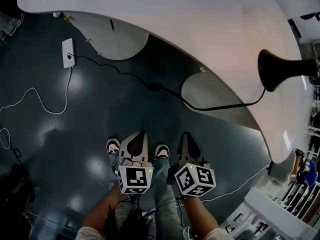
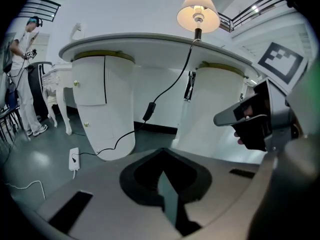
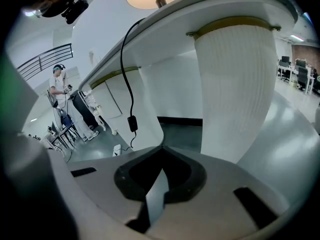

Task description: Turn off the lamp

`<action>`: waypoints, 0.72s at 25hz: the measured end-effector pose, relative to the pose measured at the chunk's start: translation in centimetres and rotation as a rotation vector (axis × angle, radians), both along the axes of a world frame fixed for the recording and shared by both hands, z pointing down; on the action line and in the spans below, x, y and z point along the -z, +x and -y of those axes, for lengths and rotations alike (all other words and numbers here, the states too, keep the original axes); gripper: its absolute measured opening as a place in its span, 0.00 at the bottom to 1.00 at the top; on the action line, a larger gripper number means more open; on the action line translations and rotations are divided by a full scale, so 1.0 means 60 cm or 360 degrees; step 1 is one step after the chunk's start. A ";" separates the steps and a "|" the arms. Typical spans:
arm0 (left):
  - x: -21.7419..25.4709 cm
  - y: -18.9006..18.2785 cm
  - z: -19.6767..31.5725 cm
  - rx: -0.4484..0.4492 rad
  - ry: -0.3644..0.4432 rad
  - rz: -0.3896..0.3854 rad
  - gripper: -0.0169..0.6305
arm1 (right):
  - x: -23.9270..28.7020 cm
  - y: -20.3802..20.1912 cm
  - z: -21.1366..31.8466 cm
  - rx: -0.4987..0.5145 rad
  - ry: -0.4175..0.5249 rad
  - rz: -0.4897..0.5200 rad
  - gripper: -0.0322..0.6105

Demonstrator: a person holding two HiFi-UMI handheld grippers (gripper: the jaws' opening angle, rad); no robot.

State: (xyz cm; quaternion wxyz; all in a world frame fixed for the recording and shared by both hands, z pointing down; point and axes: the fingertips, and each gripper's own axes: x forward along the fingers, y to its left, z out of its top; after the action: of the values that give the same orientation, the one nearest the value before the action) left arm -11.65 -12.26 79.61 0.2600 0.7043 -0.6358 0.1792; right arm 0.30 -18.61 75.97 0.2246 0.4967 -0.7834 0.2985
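I read this as the very start of the job: the lamp is lit, its shade glowing, and it stands on the white counter near the right end, close to the curved front edge that faces me. Neither tool is anywhere near it. The left tool and the right tool both hang low in front of my legs, well below the counter's edge and pointing down toward the floor. Each tool has its jaws pressed together with nothing between them, as each tool's own view shows plainly. The lamp's black cord drops over the front edge and carries a small inline switch, which hangs between the two white pedestals under the counter. From there the cord runs on to a white power strip lying on the floor by the left pedestal. My judgement is that the next move calls for bringing one tool up to that inline switch, or to a switch on the lamp itself if there is one; I cannot tell from here. As for writing, I can read no brand or label, only the black-and-white square markers on the tools' cubes.
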 end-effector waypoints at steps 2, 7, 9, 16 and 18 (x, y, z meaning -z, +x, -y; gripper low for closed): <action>-0.007 0.002 0.007 -0.0024 0.0011 0.0011 0.02 | -0.005 -0.005 -0.001 0.0004 -0.0005 0.0003 0.05; 0.000 0.001 0.033 -0.0067 0.0058 -0.0002 0.02 | -0.002 -0.011 -0.001 0.0023 0.0003 -0.0008 0.05; 0.006 0.000 0.048 -0.0091 0.0084 0.0008 0.02 | 0.002 -0.009 0.002 0.0015 0.0009 -0.0009 0.05; 0.017 -0.021 0.095 -0.0100 0.0128 0.0050 0.11 | 0.006 -0.002 0.012 -0.0022 0.0017 -0.0018 0.05; 0.017 -0.028 0.106 -0.0109 0.0128 0.0065 0.15 | 0.004 -0.002 0.012 -0.0031 0.0011 -0.0016 0.05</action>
State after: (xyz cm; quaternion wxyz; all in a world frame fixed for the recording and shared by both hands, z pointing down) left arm -13.33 -18.62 78.60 0.2122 0.7316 -0.6233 0.1767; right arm 0.17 -19.35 75.70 0.2238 0.5065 -0.7785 0.2955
